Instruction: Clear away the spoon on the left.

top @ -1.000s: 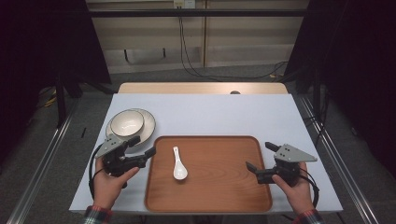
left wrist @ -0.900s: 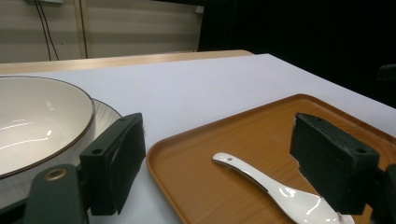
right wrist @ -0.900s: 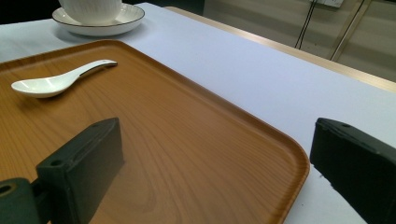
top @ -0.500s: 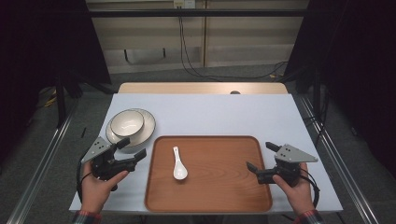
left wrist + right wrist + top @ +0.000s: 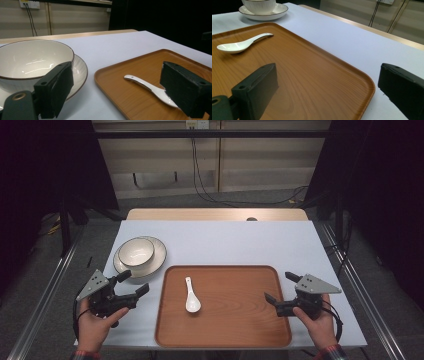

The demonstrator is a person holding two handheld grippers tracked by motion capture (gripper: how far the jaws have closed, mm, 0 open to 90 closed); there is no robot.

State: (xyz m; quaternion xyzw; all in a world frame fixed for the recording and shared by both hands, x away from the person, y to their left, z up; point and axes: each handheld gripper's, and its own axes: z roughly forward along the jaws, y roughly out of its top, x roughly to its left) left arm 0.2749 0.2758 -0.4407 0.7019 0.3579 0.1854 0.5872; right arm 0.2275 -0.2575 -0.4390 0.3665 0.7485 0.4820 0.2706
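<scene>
A white spoon [image 5: 191, 296] [image 5: 150, 87] [image 5: 242, 43] lies on the left part of a brown wooden tray [image 5: 225, 325] [image 5: 140, 62] [image 5: 312, 75]. A cream bowl [image 5: 136, 251] [image 5: 32, 62] sits on a plate [image 5: 159, 256] [image 5: 81, 72] beyond the tray's far left corner. My left gripper [image 5: 133, 282] [image 5: 120, 95] hovers over the table left of the tray and just in front of the plate. Its jaws have just been opening and nothing is between them. My right gripper [image 5: 280, 286] [image 5: 329, 92] stands open and empty over the tray's right edge.
The white table [image 5: 225, 240] has bare room behind the tray and to its right. A wooden strip [image 5: 215, 214] runs along the far edge. Dark floor and metal rails flank both sides. Cables hang on the back wall.
My left gripper has drawn back to the left and toward the near edge, away from the plate and tray. The right gripper, spoon, bowl and tray have stayed put.
</scene>
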